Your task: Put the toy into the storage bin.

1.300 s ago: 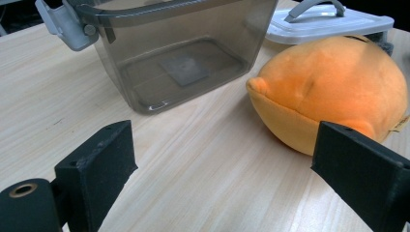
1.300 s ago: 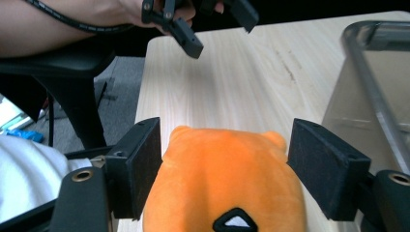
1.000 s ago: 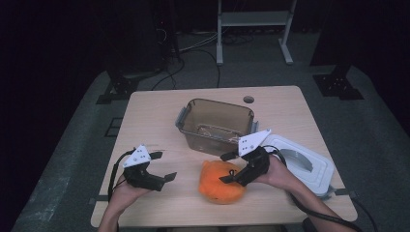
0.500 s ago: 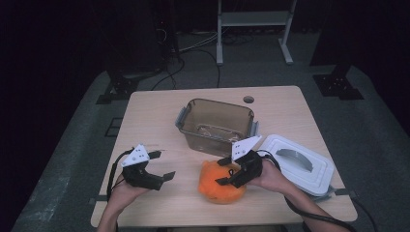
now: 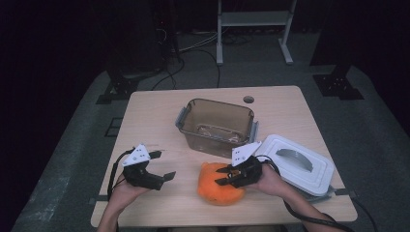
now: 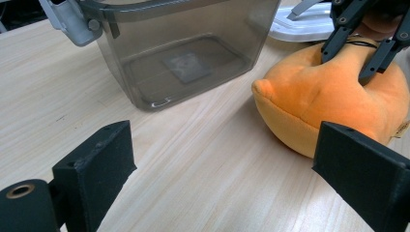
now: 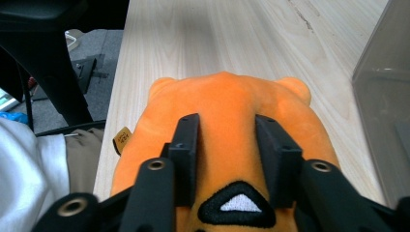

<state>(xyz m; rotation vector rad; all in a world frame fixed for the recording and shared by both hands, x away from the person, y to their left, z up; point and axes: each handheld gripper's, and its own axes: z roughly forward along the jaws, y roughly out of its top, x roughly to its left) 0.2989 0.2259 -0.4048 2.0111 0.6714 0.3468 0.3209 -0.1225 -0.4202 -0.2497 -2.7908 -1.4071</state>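
Note:
An orange plush toy (image 5: pixel 212 189) lies near the table's front edge, just in front of a clear brown tub (image 5: pixel 216 123). My right gripper (image 5: pixel 223 176) rests on top of the plush. In the right gripper view its jaws (image 7: pixel 227 125) press into the plush (image 7: pixel 217 89) and pinch a ridge of fabric between them. My left gripper (image 5: pixel 162 166) hovers open to the left of the plush, holding nothing. The left gripper view (image 6: pixel 227 164) looks across bare table at the plush (image 6: pixel 309 106), the tub (image 6: pixel 183 58) and the right gripper (image 6: pixel 344 65).
The tub's white lid (image 5: pixel 297 164) with a grey handle lies flat at the right, behind my right hand. The wooden table (image 5: pixel 145 116) has a cable hole (image 5: pixel 248 99) at the back. A metal stand and cables sit on the floor beyond.
My right gripper moved left from over the white lid onto the plush and narrowed its jaws on it. The left gripper stayed in place.

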